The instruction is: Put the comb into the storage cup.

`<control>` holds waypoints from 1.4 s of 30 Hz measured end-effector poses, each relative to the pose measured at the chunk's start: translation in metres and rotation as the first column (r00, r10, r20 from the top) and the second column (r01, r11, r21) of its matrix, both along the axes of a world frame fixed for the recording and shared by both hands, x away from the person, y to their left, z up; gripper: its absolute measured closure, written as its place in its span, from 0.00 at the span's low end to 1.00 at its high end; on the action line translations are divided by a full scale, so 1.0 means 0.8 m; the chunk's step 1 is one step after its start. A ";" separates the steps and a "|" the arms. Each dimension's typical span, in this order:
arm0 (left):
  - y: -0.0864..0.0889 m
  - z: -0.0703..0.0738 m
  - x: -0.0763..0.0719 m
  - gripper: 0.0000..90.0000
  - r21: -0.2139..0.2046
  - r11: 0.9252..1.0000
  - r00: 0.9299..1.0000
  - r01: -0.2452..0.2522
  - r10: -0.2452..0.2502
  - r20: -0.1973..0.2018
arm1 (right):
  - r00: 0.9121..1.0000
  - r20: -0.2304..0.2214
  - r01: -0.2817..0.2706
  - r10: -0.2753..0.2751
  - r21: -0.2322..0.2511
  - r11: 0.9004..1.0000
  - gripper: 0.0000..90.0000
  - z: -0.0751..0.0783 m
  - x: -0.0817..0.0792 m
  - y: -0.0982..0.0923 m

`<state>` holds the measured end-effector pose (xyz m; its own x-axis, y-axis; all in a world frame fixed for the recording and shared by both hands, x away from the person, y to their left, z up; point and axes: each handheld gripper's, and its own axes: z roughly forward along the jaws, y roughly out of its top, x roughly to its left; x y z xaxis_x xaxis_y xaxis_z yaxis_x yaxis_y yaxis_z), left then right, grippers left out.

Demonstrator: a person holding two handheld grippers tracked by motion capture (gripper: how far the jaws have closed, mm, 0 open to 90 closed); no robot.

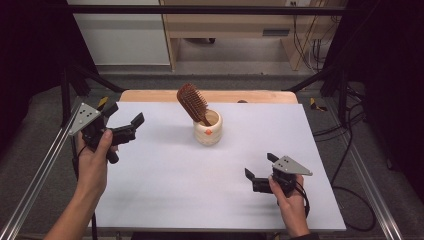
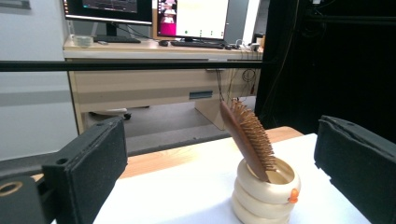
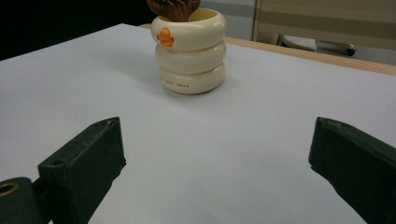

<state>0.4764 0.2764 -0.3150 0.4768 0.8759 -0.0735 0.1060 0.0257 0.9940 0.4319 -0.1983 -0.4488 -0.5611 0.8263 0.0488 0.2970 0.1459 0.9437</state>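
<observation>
Brush (image 1: pixel 192 102) is stood tilted, handle down, in cup (image 1: pixel 208 131). Left gripper (image 1: pixel 123 120) and right gripper (image 1: pixel 259 167) are held well apart from it, jaws spread, nothing gripped.

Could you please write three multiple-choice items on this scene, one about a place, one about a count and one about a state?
1. Where is the brown wooden hairbrush?
A. Flat on the white table
B. Standing tilted in the cream ringed cup
C. Between the left gripper's jaws

2. How many stacked rings form the cup's wall?
A. Three
B. One
C. Five

3. How do the jaws of the left gripper and the right gripper stand?
A. Both shut on the cup
B. Left open, right shut on the brush
C. Both open, holding nothing

Key: 1 B, as the handle sits inside the cup and the bristled head leans out above the rim. 2 A, as the right gripper view shows three bulges. 3 C, as each gripper view shows its jaws wide apart with bare white table between them.
</observation>
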 end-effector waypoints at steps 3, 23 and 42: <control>0.007 -0.005 -0.002 0.03 -0.003 1.000 1.000 -0.009 0.009 -0.001 | 1.000 0.002 0.001 -0.001 0.000 1.000 0.04 0.000 0.000 0.000; 0.052 -0.037 -0.024 0.03 -0.031 0.998 0.998 -0.061 0.060 -0.013 | 1.000 0.007 0.013 -0.013 -0.009 1.000 0.04 0.000 -0.003 -0.006; 0.064 -0.068 -0.040 0.03 -0.023 0.998 0.998 -0.059 0.059 0.004 | 0.999 0.009 0.041 -0.041 0.000 0.999 0.04 -0.003 -0.009 -0.026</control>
<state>0.4444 0.3279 -0.3695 0.4251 0.9005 -0.0914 0.0987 0.0543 0.9936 0.4247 -0.2192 -0.4515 -0.5275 0.8484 0.0441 0.2946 0.1340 0.9462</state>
